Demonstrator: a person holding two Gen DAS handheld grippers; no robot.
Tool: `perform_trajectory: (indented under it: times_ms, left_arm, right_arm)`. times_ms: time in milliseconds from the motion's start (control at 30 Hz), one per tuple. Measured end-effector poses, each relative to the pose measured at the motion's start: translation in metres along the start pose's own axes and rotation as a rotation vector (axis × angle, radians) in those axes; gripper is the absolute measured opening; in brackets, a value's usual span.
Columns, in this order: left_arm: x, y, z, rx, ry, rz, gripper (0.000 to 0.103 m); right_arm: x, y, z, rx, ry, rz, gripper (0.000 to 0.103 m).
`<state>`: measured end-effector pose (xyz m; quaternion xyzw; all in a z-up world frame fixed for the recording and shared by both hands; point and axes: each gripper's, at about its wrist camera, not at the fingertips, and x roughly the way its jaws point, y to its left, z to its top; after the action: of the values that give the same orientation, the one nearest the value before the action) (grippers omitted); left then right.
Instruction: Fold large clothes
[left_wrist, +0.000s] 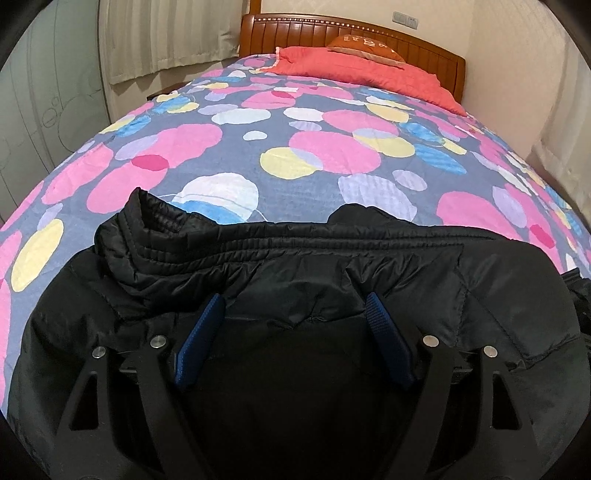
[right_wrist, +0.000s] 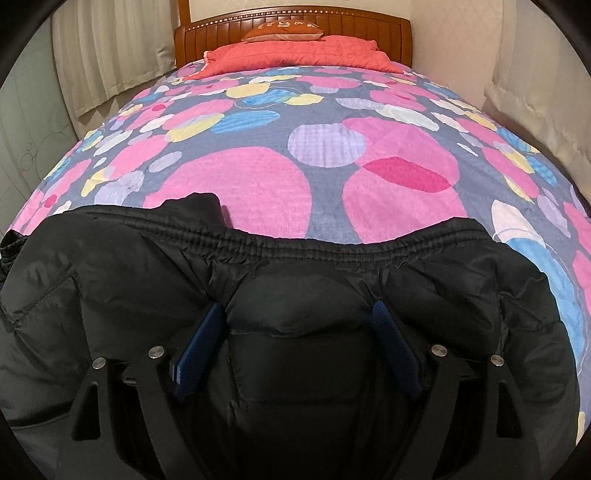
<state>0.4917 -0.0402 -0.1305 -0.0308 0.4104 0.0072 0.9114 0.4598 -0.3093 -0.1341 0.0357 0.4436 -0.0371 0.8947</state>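
Black puffer jacket (left_wrist: 369, 266) on quilt (left_wrist: 295, 147) bulges between both grippers' spread fingers (left_wrist: 201, 332), ungripped.

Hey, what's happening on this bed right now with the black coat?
A person is working on a black puffer jacket spread across the near end of a bed with a spotted quilt, using two handheld grippers. The left gripper and the right gripper both have their blue pads spread wide over the padded fabric, with nothing pinched. The jacket's ribbed elastic band runs along its far edge. A red blanket and an orange pillow lie by the wooden headboard.
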Motion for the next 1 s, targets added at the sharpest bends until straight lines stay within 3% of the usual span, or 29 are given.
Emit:
perform_trajectory:
  times_ms: [267, 400, 500, 633, 767, 900, 1000]
  left_arm:
    - [-0.011, -0.003, 0.003, 0.03, 0.032, 0.028, 0.079]
    - [-0.047, 0.013, -0.005, -0.006, 0.055, -0.033, 0.079]
    - [-0.082, 0.03, -0.015, -0.047, 0.013, -0.066, 0.084]
    - [-0.131, 0.069, -0.044, -0.127, -0.046, -0.071, 0.087]
    - [-0.161, 0.11, -0.083, -0.229, -0.075, -0.021, 0.09]
    - [-0.162, 0.14, -0.119, -0.381, -0.006, -0.02, 0.093]
    - [-0.152, 0.151, -0.138, -0.489, 0.051, -0.098, 0.094]
  right_arm:
    - [-0.014, 0.005, 0.003, -0.037, -0.007, -0.052, 0.081]
    - [-0.049, -0.006, -0.006, 0.003, -0.033, -0.018, 0.081]
    - [-0.086, -0.022, -0.022, 0.032, -0.073, -0.005, 0.082]
    - [-0.128, -0.058, -0.055, 0.112, -0.093, -0.008, 0.083]
    - [-0.154, -0.103, -0.091, 0.246, -0.1, -0.015, 0.083]
    - [-0.158, -0.141, -0.129, 0.42, -0.063, 0.045, 0.083]
    - [-0.147, -0.146, -0.144, 0.495, -0.021, 0.105, 0.083]
